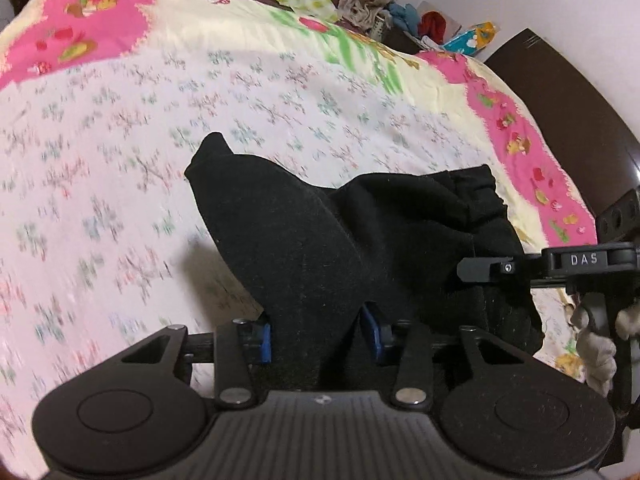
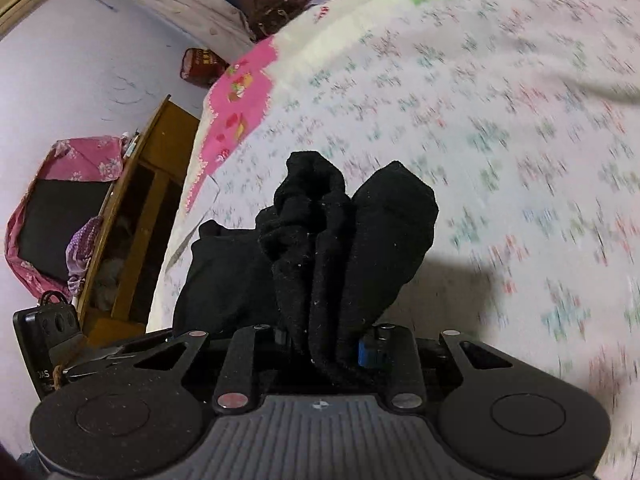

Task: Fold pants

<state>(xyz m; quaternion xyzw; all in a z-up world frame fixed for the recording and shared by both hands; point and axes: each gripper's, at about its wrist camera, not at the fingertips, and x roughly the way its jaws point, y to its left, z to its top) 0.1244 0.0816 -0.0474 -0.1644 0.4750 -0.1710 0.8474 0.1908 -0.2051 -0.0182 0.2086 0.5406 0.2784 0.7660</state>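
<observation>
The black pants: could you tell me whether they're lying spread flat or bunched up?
Bunched: the black pants stand in folds, pinched by both grippers.

The left hand-held gripper (image 1: 318,336) is pointing steeply down toward the bed (image 1: 120,128), its blue pads (image 1: 265,342) pressing on a bunch of the black pants (image 1: 304,240) between them. The right hand-held gripper (image 2: 326,342) is angling down likewise, its jaws standing narrower and pinching a gathered fold of the pants. In the left view, the right one is showing at the right edge, with gloved fingers (image 1: 596,344) wrapping its handle.
</observation>
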